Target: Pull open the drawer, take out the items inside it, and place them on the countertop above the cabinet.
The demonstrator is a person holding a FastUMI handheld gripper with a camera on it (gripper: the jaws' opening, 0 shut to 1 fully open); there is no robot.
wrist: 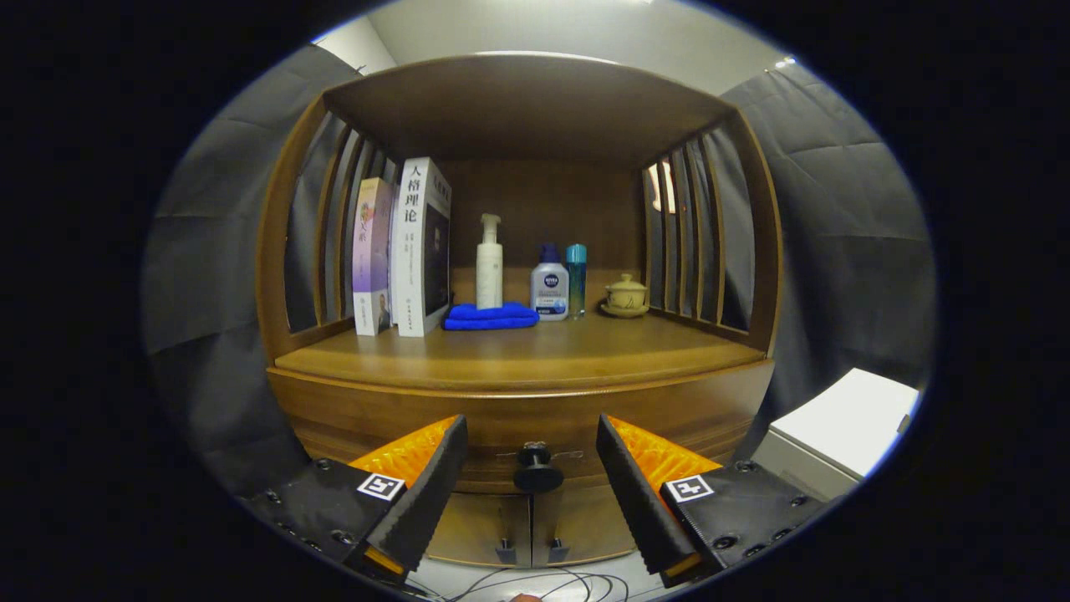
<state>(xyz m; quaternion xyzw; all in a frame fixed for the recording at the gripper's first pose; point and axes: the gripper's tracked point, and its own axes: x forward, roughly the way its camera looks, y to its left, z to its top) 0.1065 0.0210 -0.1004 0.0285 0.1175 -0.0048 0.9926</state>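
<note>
Fingers of the gripper (pixel 532 468) are standing spread around the drawer knob (pixel 537 468) at 12 o'clock; closing off-centre risks slipping off it.

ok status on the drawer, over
Gripper open, fingers either side of the drawer knob. Drawer shut. Nothing in the way.

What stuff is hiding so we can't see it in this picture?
- Inside the drawer: it is shut, so its front hides the items.
- The gripper is open around the knob; whether the fingers touch it is unclear.
- Lower cabinet doors: partly covered by the fingers.
- Bottle label: too small.
</note>
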